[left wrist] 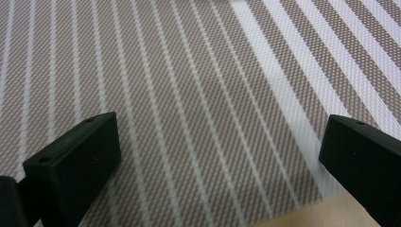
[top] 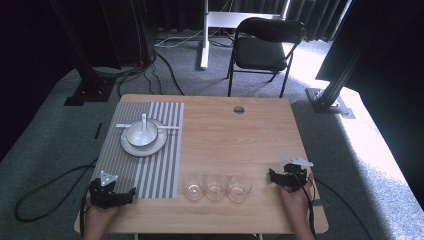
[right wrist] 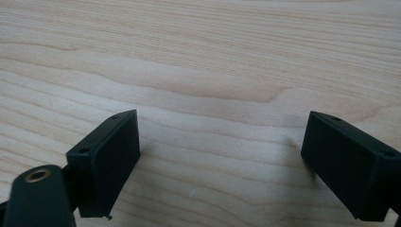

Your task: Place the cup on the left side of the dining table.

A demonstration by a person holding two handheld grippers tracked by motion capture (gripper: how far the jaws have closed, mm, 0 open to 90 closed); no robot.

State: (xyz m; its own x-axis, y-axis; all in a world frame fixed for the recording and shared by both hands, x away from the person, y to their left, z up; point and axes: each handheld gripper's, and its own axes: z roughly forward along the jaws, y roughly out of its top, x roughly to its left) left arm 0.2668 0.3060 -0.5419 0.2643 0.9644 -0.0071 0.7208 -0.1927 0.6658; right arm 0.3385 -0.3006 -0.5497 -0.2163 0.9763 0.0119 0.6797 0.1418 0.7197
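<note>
High view: left gripper [top: 131,192] near front-left corner of light wooden table [top: 260,135], jaws wide apart, empty, over grey-and-white striped placemat [top: 165,165]. Right gripper [top: 272,176] spread too, bare wood under it. Three clear drinking glasses [top: 216,187] in row at front edge, between grippers. Risk imo: sideways swing clips nearest glass, domino topple, roll off edge.

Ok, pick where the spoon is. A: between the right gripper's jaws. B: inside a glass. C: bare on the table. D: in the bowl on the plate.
D: the spoon rests in the bowl on the plate, on the striped mat.
</note>
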